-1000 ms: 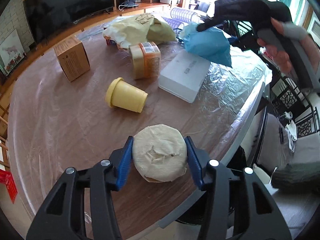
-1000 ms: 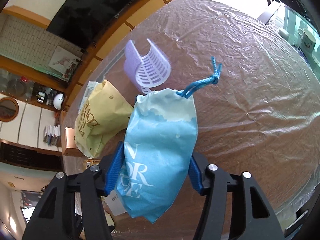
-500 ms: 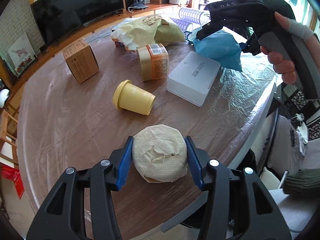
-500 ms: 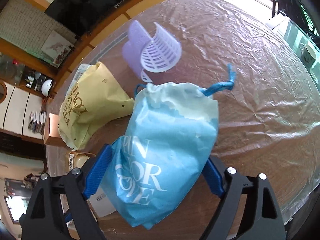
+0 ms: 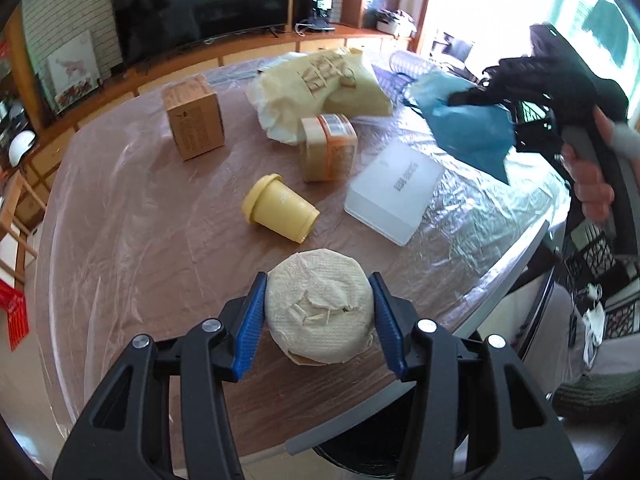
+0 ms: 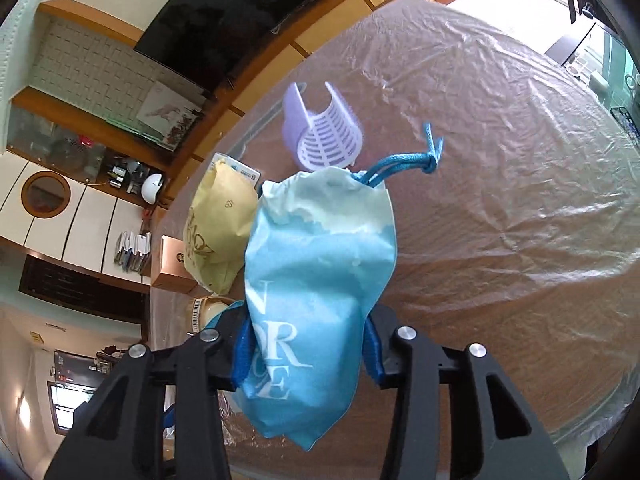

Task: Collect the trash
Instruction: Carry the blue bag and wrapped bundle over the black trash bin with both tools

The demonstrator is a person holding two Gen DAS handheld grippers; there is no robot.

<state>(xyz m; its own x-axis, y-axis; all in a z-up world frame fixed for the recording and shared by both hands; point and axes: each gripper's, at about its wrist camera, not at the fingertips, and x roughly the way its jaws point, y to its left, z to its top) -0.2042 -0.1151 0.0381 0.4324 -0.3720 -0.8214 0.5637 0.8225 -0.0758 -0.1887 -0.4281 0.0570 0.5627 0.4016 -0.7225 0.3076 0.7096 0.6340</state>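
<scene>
My left gripper [image 5: 318,316] is shut on a round, cream paper-wrapped puck [image 5: 318,312], held above the near edge of the round table [image 5: 132,248]. My right gripper [image 6: 306,344] is shut on a light blue drawstring bag [image 6: 316,272] with white letters, held above the table; in the left wrist view the bag [image 5: 468,128] and that gripper [image 5: 520,92] hang at the right. On the table lie a yellow cup [image 5: 280,210] on its side, an orange-labelled tub [image 5: 330,148], a white box [image 5: 394,196], a brown carton [image 5: 194,116] and a yellow paper bag [image 5: 320,88].
A lilac slotted plastic holder [image 6: 320,132] lies beyond the blue bag. The table is covered with clear plastic film. A dark bin [image 5: 360,458] shows below the table's near edge. A TV [image 5: 200,0] and wooden cabinets stand behind; chairs are at the right.
My right gripper opened about half a second ago and has shut again on the blue bag. The left gripper keeps its hold on the puck and has drawn back slightly.
</scene>
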